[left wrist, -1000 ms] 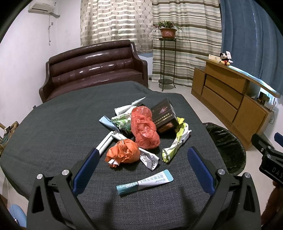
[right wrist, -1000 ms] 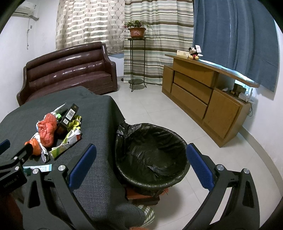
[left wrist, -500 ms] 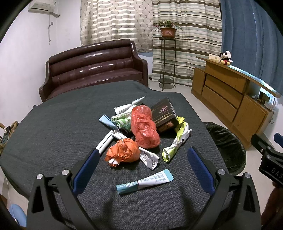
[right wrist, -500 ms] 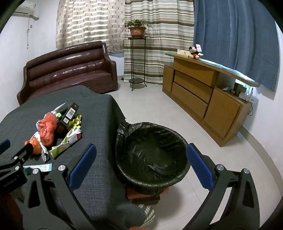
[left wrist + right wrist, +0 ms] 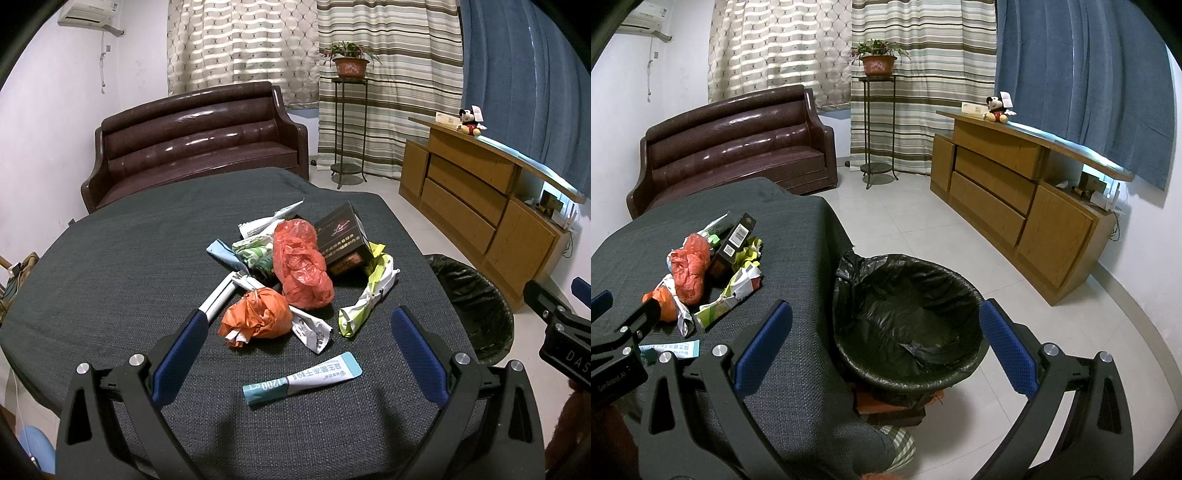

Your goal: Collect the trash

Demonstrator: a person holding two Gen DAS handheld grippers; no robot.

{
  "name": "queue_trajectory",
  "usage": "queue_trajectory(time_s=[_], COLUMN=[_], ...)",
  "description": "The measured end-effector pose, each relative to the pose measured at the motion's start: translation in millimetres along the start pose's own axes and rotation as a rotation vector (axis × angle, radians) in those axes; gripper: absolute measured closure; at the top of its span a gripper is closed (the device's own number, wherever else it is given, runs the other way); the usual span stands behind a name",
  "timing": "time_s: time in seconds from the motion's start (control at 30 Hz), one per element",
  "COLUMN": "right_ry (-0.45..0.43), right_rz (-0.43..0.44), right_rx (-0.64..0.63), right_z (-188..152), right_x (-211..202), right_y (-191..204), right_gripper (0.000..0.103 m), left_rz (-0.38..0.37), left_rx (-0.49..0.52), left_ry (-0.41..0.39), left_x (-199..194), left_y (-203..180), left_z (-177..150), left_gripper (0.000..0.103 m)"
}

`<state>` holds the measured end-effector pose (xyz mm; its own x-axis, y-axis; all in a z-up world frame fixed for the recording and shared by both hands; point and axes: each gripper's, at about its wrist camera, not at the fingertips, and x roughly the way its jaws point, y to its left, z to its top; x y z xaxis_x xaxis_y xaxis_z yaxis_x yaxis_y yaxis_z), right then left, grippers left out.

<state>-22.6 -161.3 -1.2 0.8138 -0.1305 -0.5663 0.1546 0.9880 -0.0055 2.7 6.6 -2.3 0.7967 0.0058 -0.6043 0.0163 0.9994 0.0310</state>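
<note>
A heap of trash lies on the dark round table (image 5: 110, 266): a crumpled orange bag (image 5: 256, 317), a red bag (image 5: 301, 267), a black box (image 5: 341, 236), a yellow-white wrapper (image 5: 367, 297), white paper scraps and a teal-white tube (image 5: 301, 380). My left gripper (image 5: 297, 332) is open and empty, just above the table with the tube between its fingers' near ends. My right gripper (image 5: 884, 325) is open and empty over the black-lined bin (image 5: 908, 317) beside the table. The trash heap also shows in the right wrist view (image 5: 701, 269).
A brown leather sofa (image 5: 195, 147) stands behind the table. A wooden sideboard (image 5: 1015, 192) with a Mickey toy runs along the right wall. A plant stand (image 5: 877, 122) is by the curtains. The bin (image 5: 472, 299) stands on the tiled floor at the table's right edge.
</note>
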Motion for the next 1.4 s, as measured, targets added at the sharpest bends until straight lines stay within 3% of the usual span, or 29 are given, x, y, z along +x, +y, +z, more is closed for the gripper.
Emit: queue_trajectory(time_s=[0.87, 1.07, 1.4], right_ry=[0.007, 0.021, 0.042], right_rz=[0.0, -0.001, -0.002], right_rx=[-0.003, -0.015, -0.051], right_z=[-2.5, -23.6, -21.4], right_x=[5.9, 14.5, 16.1], right_y=[4.6, 21.4, 36.1], right_gripper=[0.004, 0.004, 0.006], left_rz=[0.004, -0.004, -0.051], left_rx=[0.007, 0.027, 0.07], left_ry=[0.008, 0.056, 0.127], left_x=[9.2, 17.5, 29.7], left_y=[1.5, 12.3, 30.0], left_z=[-5.9, -15.9, -25.5], left_gripper=[0.006, 0.006, 0.006])
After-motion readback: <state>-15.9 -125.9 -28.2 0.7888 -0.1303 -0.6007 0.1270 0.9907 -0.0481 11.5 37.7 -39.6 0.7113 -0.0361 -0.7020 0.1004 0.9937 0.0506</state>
